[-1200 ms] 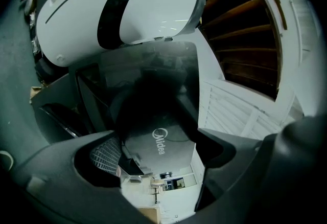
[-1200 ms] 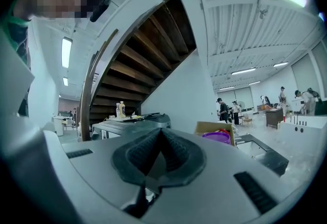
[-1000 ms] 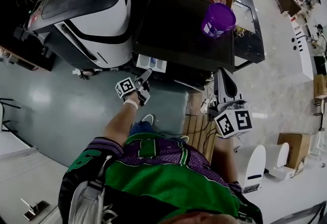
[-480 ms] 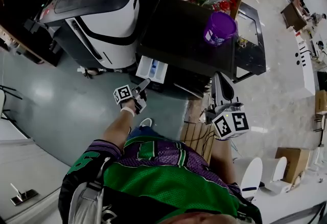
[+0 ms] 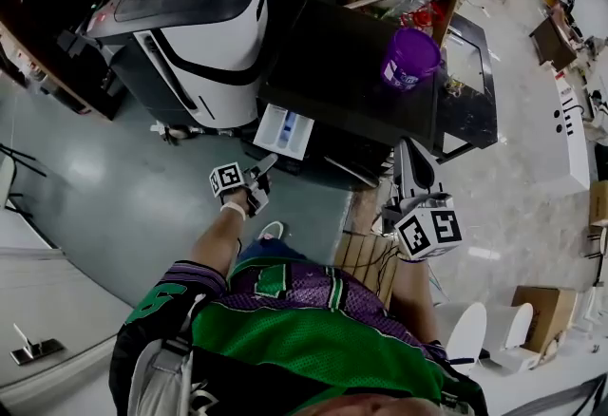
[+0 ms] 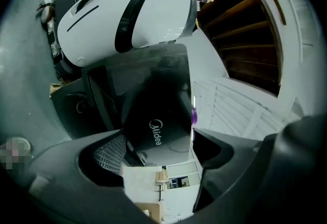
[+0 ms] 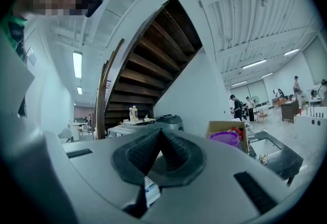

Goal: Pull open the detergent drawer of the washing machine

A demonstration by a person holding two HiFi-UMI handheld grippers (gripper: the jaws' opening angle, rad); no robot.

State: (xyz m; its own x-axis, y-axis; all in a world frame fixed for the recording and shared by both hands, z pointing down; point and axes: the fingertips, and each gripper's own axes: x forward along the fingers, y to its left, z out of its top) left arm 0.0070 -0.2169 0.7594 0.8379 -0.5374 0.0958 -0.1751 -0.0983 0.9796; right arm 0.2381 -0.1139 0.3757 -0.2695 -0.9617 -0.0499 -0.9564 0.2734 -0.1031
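A: Both grippers off the detergent drawer point(image 5: 283, 131)? It already stands well out of the washing machine point(image 5: 351, 72) front.

B: Left gripper point(image 5: 266, 165) is spread; its jaws just narrowed slightly with nothing pinched, and the drawer lies just past its tips. Right gripper point(image 5: 408, 150) is clamped empty, off to the side. If more travel is needed, hook the front lip and pull straight and level.

Light: bright white ceiling strips point(image 7: 77, 64), even indoor spread.
Glare: pale sheen on floor point(image 5: 81, 172).
Edges: heavy fisheye bend, black corners.
Focus: nearest foreground soft.
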